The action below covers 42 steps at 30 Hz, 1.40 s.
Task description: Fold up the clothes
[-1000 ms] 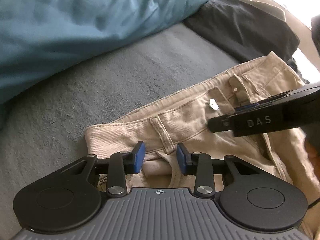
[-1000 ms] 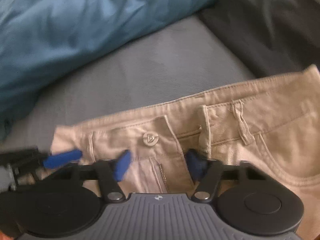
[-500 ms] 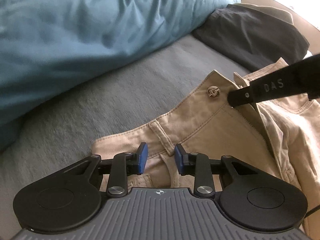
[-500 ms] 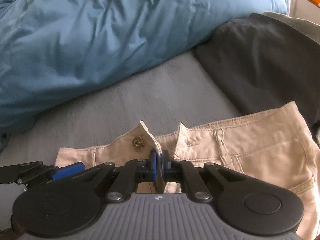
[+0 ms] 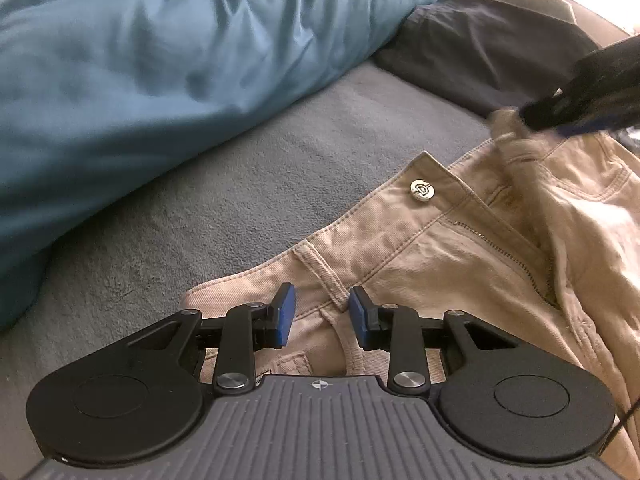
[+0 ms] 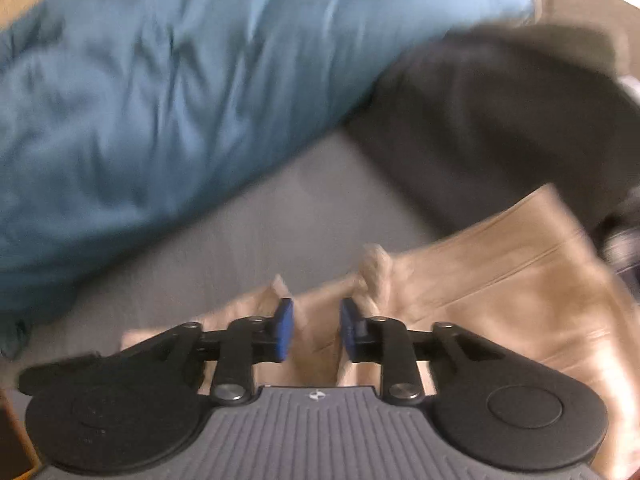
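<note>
Beige trousers (image 5: 420, 248) lie waistband-first on a grey bed cover, fly unzipped, metal button (image 5: 422, 191) showing. My left gripper (image 5: 322, 316) rests at the waistband's left end beside a belt loop. Its blue pads stand apart, the cloth lies under and between them, and nothing looks pinched. In the right wrist view, which is blurred, my right gripper (image 6: 316, 326) hovers over the trousers (image 6: 500, 292) at the fly. Its jaws are opening and the pads do not press on the beige cloth seen between them. From the left wrist it is a dark blur (image 5: 560, 120) above the waistband's right part.
A big blue duvet (image 5: 160, 60) bulges along the far left. A dark garment (image 5: 480, 48) lies at the far right behind the trousers. The grey cover (image 5: 240, 184) stretches between duvet and waistband.
The right gripper, shut on the fly edge half a second ago, has opened, let the cloth go and lifted away to the right. The left gripper has kept its place.
</note>
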Available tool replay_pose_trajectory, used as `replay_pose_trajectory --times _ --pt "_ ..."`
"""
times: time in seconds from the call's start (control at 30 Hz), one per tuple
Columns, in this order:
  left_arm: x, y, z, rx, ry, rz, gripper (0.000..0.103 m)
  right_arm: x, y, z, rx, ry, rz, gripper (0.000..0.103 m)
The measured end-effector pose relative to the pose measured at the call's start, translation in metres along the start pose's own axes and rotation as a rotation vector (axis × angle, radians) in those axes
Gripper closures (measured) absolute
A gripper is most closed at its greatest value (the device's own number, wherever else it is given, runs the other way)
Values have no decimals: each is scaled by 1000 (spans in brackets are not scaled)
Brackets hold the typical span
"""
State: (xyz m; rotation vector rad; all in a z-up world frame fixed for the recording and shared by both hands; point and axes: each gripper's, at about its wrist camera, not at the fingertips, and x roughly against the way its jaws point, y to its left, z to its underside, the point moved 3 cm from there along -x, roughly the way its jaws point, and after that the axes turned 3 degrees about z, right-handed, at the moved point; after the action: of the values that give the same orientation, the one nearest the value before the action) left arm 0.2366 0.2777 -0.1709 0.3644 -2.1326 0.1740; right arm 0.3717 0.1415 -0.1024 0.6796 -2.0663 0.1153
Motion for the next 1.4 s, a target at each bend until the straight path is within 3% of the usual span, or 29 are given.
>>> replay_pose_trajectory --times 0.07,0.13,0.23,0.33,0.37,0.43,0.53,0.6,0.7,0.73,0.83,0.9,1.03,1.13,1.23,1.27,1.4 --pt "0 0 0 -2 0 1 72 8 -30 -7 2 -35 123 56" --pt "-1 0 0 -3 -2 2 72 2 -67 -13 -75 -19 197 56" --pt "-1 0 0 -8 -5 3 72 -18 -104 -14 -142 42 249 56" --pt "0 0 1 -14 -10 4 71 -41 -118 -15 -122 106 285 51" --pt "0 0 2 -15 -11 4 71 -45 -122 -15 -141 126 278 43" --pt "0 0 2 -16 -13 4 71 -52 -130 -15 -185 164 261 41" --pt "0 0 2 -16 -13 2 71 -42 -136 -15 -247 151 227 35" --pt "-1 0 2 -13 -12 2 71 -36 -140 -12 -281 148 195 22" --pt "0 0 2 -10 -11 4 71 -42 -147 -7 -288 197 175 22" --pt "0 1 2 -9 -11 7 71 -47 -146 -6 -267 207 180 24" --pt "2 5 2 7 -14 29 70 -56 -138 -9 -189 193 190 61" --pt "2 5 4 -3 -22 29 68 -62 -130 -13 -149 182 187 73" --pt "4 0 5 -41 -33 8 68 -79 -121 -16 -85 184 219 76" --pt "6 -3 3 -53 -26 -15 66 -78 -130 -19 -134 185 196 77" --pt "14 -5 1 -45 -22 -19 65 -62 -144 -24 -235 179 148 66" --pt "18 -5 0 -43 -25 -19 64 -52 -153 -25 -297 169 123 55" --pt "33 -10 -1 -30 -30 -32 60 28 -190 -4 -471 12 47 46"
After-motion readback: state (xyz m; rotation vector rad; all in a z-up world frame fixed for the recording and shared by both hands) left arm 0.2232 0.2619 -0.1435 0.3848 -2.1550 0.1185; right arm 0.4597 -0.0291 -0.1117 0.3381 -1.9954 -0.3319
